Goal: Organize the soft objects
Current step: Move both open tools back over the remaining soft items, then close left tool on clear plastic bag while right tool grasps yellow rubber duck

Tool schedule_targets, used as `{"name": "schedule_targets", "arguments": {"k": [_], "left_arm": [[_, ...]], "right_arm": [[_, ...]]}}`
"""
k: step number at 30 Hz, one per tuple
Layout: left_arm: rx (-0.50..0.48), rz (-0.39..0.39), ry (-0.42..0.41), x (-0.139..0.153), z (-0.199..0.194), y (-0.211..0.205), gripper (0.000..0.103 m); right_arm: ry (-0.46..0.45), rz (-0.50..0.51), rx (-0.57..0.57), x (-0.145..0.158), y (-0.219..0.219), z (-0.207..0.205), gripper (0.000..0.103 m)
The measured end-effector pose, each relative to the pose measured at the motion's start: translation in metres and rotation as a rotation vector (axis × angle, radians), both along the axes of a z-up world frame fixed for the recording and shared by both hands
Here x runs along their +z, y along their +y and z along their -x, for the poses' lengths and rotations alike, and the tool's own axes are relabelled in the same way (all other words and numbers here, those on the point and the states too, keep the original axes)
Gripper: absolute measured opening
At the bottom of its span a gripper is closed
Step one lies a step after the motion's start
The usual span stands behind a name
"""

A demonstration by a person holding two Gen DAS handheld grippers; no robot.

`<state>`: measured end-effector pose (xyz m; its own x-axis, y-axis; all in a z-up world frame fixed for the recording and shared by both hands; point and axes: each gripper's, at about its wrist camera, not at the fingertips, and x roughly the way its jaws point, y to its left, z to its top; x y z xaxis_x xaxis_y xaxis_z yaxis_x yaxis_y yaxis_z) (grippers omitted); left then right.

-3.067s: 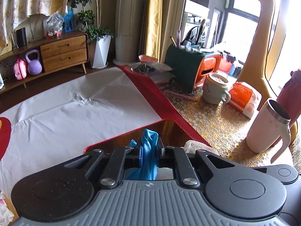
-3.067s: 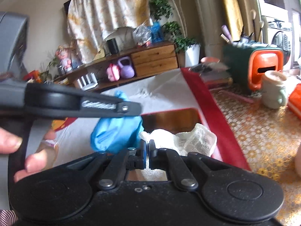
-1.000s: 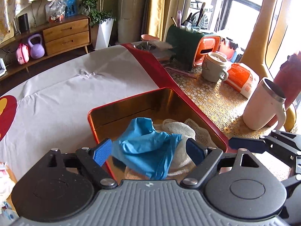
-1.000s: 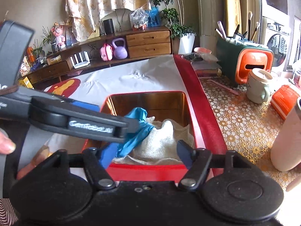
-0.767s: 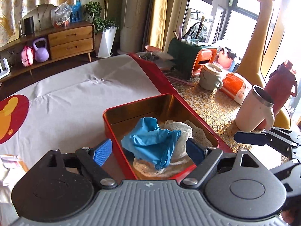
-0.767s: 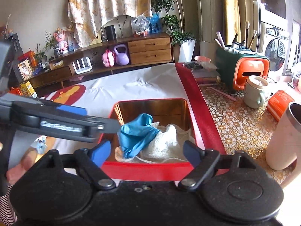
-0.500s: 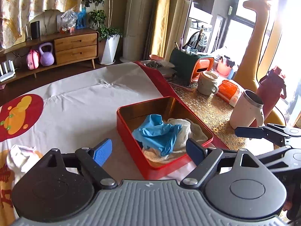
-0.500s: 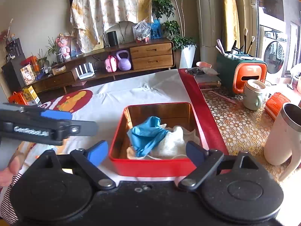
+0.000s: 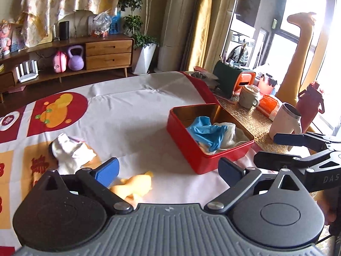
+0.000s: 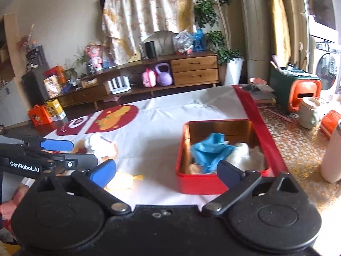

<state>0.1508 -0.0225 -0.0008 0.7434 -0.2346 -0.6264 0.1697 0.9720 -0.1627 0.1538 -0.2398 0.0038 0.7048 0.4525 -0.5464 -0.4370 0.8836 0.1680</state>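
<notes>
Red tin (image 9: 204,160): holds blue glove (image 9: 205,131), white cloth (image 9: 229,132). Left gripper (image 9: 168,168), right gripper (image 10: 166,168): jaws opening wide, empty. Desk (image 9: 132,115): sock (image 9: 70,149), yellow cloth (image 9: 134,185).

One red tin (image 9: 204,160), four soft items, two mugs

"GenRobot.AI" in white on the left gripper (image 10: 57,145) arm, seen from the right wrist view. "DAS", cut off, on the right gripper (image 9: 283,137) body in the left wrist view. Red Chinese characters on tablecloth (image 9: 38,164), unreadable.
</notes>
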Motion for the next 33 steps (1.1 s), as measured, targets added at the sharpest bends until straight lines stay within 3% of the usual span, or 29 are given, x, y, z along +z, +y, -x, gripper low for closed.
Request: {"name": "schedule_targets", "arguments": {"k": [9,15,26,33], "left_arm": [[0.091,-0.015,-0.026,-0.006,0.032,0.050,0.103],[0.184,-0.020,0.008,-0.022,0.042,0.083,0.103],[0.319,-0.024,0.065,-0.069,0.039,0.116,0.103],[0.377,-0.058,0.082,-0.090,0.027,0.124,0.103]], "right_arm": [[0.019,0.002,0.083,-0.011,0.034,0.015,0.102],[0.044,-0.001,0.135,-0.022,0.055,0.018,0.102],[0.121,0.062,0.252,-0.058,0.099,0.018,0.094],[0.115,0.067,0.274,-0.059,0.107,-0.001,0.089]]}}
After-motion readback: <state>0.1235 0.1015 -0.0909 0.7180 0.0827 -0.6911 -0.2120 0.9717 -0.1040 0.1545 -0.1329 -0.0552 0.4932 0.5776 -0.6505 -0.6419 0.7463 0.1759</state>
